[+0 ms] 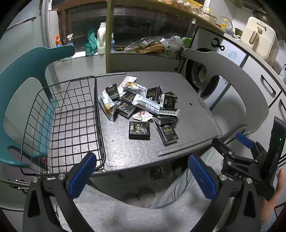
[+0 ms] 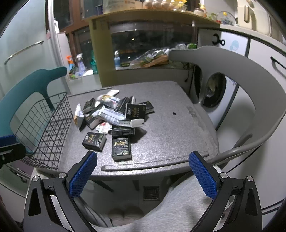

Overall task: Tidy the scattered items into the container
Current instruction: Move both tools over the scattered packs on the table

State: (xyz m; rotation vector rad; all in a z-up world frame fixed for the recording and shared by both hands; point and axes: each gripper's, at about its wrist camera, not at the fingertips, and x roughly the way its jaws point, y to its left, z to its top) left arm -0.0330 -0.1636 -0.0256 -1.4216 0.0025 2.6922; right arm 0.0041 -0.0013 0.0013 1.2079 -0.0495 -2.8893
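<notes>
The packet pile lies ahead of both wide-open, empty hand-held grippers, beside the wire basket.

- Your left gripper shows only its front part in the left wrist view; the bottom edge cuts off its arms.
- Your right gripper is cut the same way in its own view.
- In the pile, several black tissue packs lie under white snack wrappers, so you cannot count them.
- The small print on the wrappers is too small to read.
- The wire basket hides its near left corner behind a blue pad at the right wrist view's left edge.
- The hand holding your right gripper is cut by the left wrist view's right edge.
- The jars on the shelf blur together.
</notes>
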